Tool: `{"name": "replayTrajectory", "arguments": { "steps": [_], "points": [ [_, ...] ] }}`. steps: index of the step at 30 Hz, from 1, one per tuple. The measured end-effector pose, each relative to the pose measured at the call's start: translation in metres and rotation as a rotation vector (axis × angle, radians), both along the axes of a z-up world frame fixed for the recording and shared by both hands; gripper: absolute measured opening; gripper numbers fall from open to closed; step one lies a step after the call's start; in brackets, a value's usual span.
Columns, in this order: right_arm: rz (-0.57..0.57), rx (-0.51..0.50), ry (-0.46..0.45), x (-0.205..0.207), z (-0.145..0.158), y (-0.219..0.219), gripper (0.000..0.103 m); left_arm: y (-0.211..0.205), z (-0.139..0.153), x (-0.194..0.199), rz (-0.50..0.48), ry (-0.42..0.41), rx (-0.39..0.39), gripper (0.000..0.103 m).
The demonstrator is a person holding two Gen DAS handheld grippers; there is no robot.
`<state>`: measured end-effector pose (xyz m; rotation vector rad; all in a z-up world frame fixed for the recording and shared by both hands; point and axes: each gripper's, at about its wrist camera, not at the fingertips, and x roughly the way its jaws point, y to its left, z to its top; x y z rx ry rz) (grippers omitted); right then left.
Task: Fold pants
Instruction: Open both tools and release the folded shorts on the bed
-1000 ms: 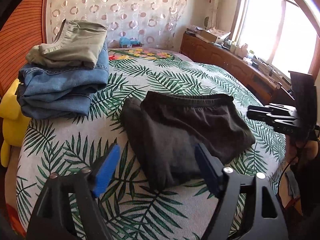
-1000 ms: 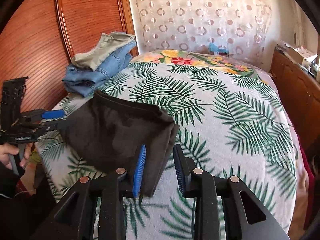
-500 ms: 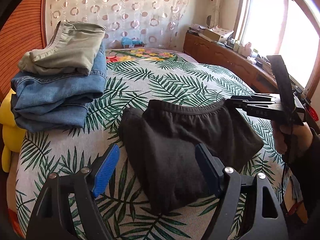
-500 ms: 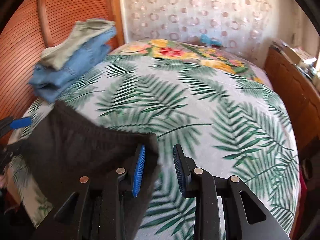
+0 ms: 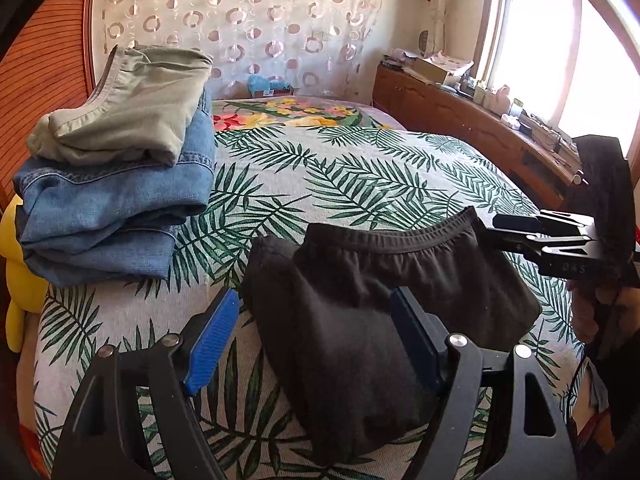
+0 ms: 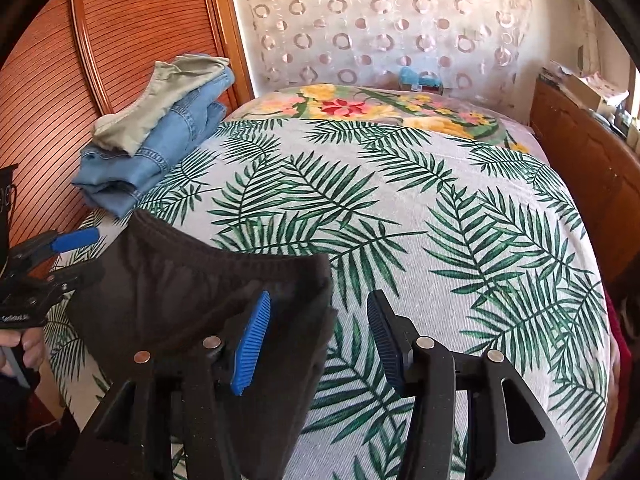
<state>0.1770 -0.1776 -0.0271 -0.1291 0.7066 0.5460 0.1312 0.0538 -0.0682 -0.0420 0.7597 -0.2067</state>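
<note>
The folded black pants (image 5: pixel 384 304) lie on the near part of the palm-leaf bedspread (image 5: pixel 360 176), their elastic waistband toward twelve o'clock in the left wrist view. The left gripper (image 5: pixel 316 336) hovers over them with its jaws wide apart and nothing clamped: the dark cloth fills the gap from the middle to the right finger, while the left blue pad (image 5: pixel 210 340) hangs over bare bedspread at about nine o'clock of the pile.

The right gripper (image 6: pixel 318 340) has just been opening, its jaws now half spread. The pants' right edge sits behind its left pad (image 6: pixel 252 344), and the gap between the pads shows mostly bedspread; no pad presses on cloth.

At ten o'clock, folded blue jeans (image 5: pixel 116 208) carry folded khaki pants (image 5: pixel 128 108).
</note>
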Motion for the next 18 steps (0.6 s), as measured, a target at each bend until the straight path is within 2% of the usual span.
{"name": "replayTrajectory", "arguments": {
  "steps": [10,13,18],
  "points": [
    [0.023,-0.019,0.016,-0.007,-0.005,0.009,0.053,0.002,-0.003,0.011,0.000,0.012,0.014,0.079],
    [0.000,-0.050,0.021,-0.004,-0.010,0.011,0.053,0.007,-0.007,0.016,0.008,0.028,0.005,0.079],
    [0.002,-0.046,0.034,0.000,-0.013,0.015,0.053,0.015,-0.012,0.022,0.020,0.048,-0.016,0.079]
  ]
}}
